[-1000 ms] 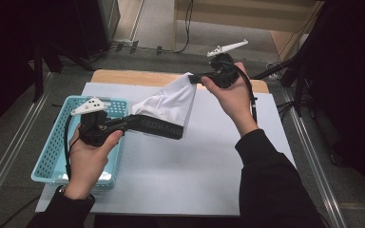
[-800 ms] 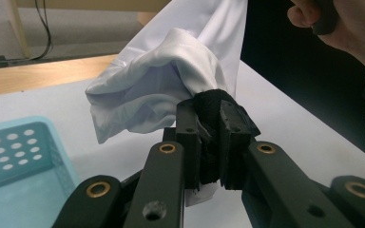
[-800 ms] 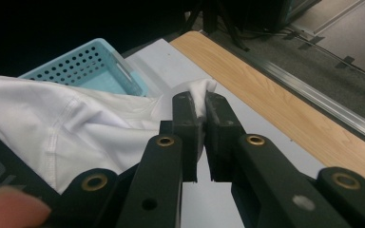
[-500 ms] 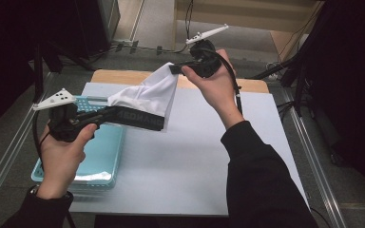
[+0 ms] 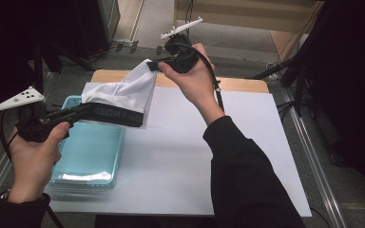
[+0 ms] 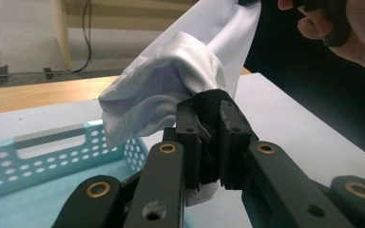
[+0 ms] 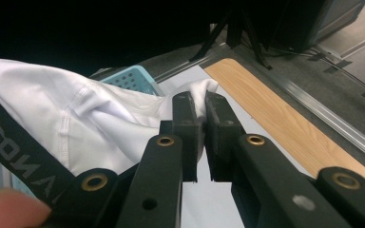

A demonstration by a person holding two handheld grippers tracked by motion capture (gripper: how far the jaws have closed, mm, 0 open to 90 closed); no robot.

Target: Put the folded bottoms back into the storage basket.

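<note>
A white garment (image 5: 123, 92) with a black lettered waistband (image 5: 116, 115) hangs stretched in the air between both grippers, above the table's left side. My left gripper (image 5: 83, 111) is shut on the waistband end, over the basket; its jaws pinch white cloth (image 6: 171, 76) and black band in the left gripper view. My right gripper (image 5: 153, 65) is held higher and farther back, shut on a corner of the white cloth (image 7: 200, 97). The waistband (image 7: 24, 147) runs down the left of the right gripper view.
A light blue perforated basket (image 5: 88, 152) sits on the left of the white tabletop (image 5: 195, 156). A wooden strip (image 5: 237, 84) runs along the table's far edge. Metal rails (image 5: 313, 156) border the table. Dark stands and cables lie on the floor beyond.
Both grippers have carried the garment leftward. The left gripper went out past the basket's left side; the right gripper rose and swung left over the far edge.
</note>
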